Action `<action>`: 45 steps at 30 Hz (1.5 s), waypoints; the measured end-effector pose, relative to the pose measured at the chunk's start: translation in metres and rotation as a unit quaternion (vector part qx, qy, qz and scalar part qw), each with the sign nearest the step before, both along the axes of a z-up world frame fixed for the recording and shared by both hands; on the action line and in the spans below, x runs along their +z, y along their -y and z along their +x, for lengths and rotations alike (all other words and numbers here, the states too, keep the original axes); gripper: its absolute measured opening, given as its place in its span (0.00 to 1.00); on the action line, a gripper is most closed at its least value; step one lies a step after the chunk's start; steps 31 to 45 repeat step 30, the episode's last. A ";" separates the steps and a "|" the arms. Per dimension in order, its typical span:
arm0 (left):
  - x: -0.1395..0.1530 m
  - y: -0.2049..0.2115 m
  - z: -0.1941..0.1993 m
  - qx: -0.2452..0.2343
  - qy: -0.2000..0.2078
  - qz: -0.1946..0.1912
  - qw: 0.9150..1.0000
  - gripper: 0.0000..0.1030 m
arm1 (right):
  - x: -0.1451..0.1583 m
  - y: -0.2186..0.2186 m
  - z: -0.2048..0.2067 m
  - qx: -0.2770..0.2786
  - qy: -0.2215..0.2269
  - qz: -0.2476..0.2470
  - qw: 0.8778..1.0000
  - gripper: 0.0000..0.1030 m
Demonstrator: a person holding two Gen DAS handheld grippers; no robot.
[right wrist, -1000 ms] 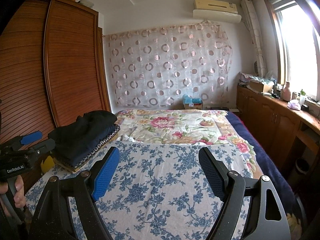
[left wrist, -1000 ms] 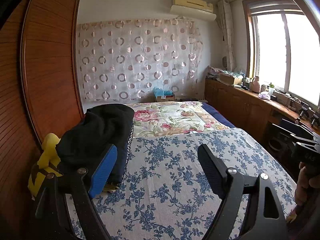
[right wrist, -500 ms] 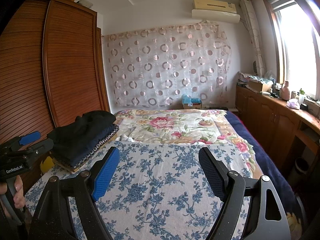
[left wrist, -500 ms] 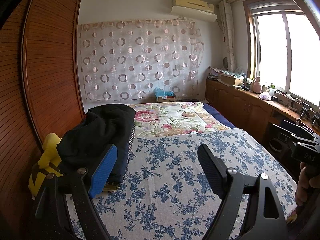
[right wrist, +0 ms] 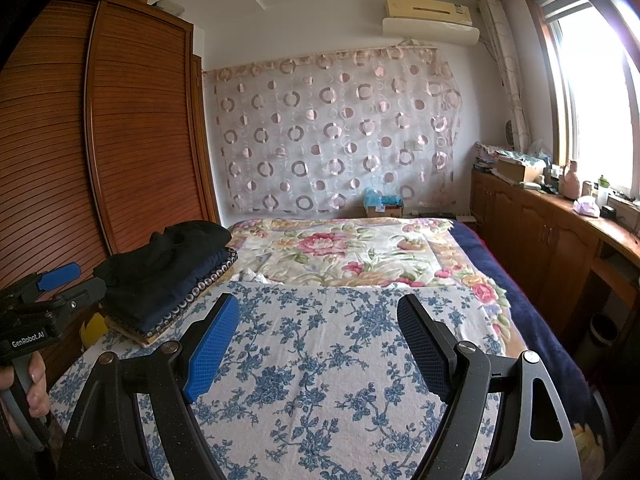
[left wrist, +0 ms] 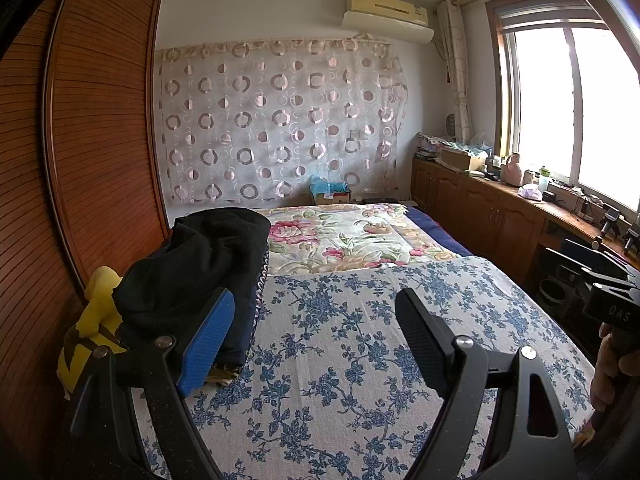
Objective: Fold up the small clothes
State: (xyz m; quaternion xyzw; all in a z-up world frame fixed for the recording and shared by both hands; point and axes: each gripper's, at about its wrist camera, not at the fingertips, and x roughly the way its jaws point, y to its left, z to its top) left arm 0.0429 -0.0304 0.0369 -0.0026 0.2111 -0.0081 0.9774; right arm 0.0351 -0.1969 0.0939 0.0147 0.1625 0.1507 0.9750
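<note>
Jaws of the left gripper (left wrist: 314, 338) stand wide apart with nothing between them, one pad blue and the other dark, held above the blue-flowered sheet (left wrist: 360, 360) that covers the near part of the bed. The right gripper (right wrist: 318, 342) is the same: jaws spread, empty, poised over the same sheet (right wrist: 320, 380). In the right wrist view the left gripper shows again at the far left edge, gripped by a hand (right wrist: 34, 384); in the left wrist view the other hand (left wrist: 608, 376) holds the right gripper's handle at the right edge.

Just beyond the left gripper's blue pad lies the stack of clothes (left wrist: 200, 276), on the bed's left side beside the slatted wooden wardrobe (left wrist: 92, 140). A black garment (right wrist: 172, 248) sits crumpled on top; beneath it are folded dark blue and patterned pieces. A yellow item (left wrist: 94, 320) sits between the stack and the wardrobe.

Farther back a quilt with pink flowers (right wrist: 344, 248) covers the bed, with a dark blue blanket (right wrist: 532, 312) along its right edge. A sheer curtain with ring patterns (left wrist: 280, 120) hangs on the far wall under an air conditioner (left wrist: 386, 10). Wooden cabinets (right wrist: 540, 232) with clutter on top run below the window (left wrist: 568, 100).
</note>
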 end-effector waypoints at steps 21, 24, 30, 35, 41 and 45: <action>0.000 0.000 -0.001 -0.001 0.001 0.000 1.000 0.81 | 0.000 0.004 0.002 0.000 0.002 0.000 1.000 0.80; -0.001 0.000 -0.001 -0.001 0.002 0.000 1.000 0.81 | -0.001 0.006 0.003 0.001 0.001 0.000 1.000 0.80; -0.001 0.000 -0.001 -0.001 0.001 0.000 1.000 0.81 | -0.001 0.008 0.003 0.002 0.002 0.001 1.000 0.80; -0.001 0.000 -0.001 -0.001 0.001 0.000 1.000 0.81 | -0.001 0.008 0.003 0.002 0.002 0.001 1.000 0.80; -0.001 0.000 -0.001 -0.001 0.001 0.000 1.000 0.81 | -0.001 0.008 0.003 0.002 0.002 0.001 1.000 0.80; -0.001 0.000 -0.001 -0.001 0.001 0.000 1.000 0.81 | -0.001 0.008 0.003 0.002 0.002 0.001 1.000 0.80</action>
